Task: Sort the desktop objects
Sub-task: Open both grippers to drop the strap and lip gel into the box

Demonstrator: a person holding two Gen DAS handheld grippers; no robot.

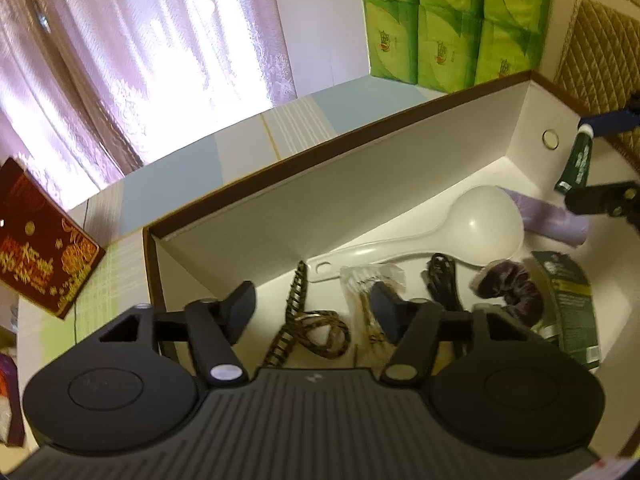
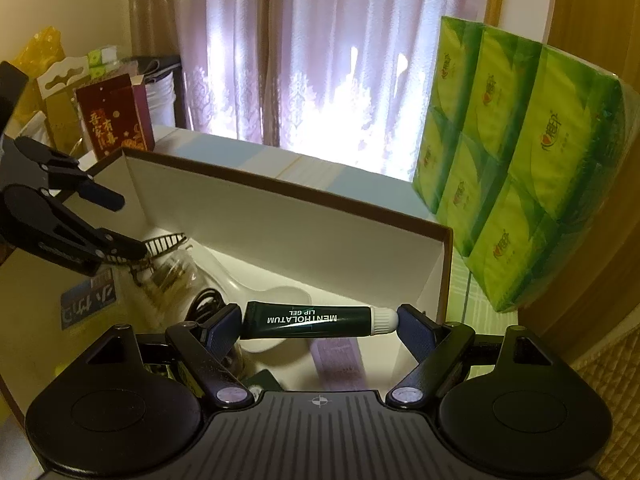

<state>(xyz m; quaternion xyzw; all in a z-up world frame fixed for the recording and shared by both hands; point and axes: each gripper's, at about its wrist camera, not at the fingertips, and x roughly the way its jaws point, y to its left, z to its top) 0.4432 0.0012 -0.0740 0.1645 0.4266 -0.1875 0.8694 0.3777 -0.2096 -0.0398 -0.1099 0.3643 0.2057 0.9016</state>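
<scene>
The right gripper (image 2: pixel 319 322) clamps a dark green tube of lip gel (image 2: pixel 308 320) end to end, 1 pad on the crimped tail and the other on the white cap (image 2: pixel 384 320), the tube lying crosswise above the open white box (image 2: pixel 288 216). Held this way the tube looks light and fairly stiff along its length, yet the smooth rounded cap could slip out from under the pad; a grip across the flat body would likely be surer.

The left gripper (image 1: pixel 314 304) hangs over the near end of the same box with its jaws wide apart and nothing between them. Just below its fingers lie a leopard-print hair claw (image 1: pixel 316 330) and a crinkled clear packet (image 1: pixel 372 280), both small; the claw is rigid with open loops that offer a hold, while the packet is soft and would probably crumple.

Farther into the box, a coiled black cable (image 1: pixel 442 280) rests beside a dark velvet scrunchie (image 1: pixel 508 284), soft and easily pinched anywhere. A white plastic rice spoon (image 1: pixel 460 236) lies diagonally behind them, hard and slick, best taken by its narrow handle. A pale purple roll (image 1: pixel 556 220) sits at the far corner, and a green packet (image 1: pixel 568 300) lies against the right-hand side.

Beyond the box stand stacked green tissue packs (image 2: pixel 516 160), a red printed gift bag (image 2: pixel 116 114) and pink curtains (image 2: pixel 320 60).
</scene>
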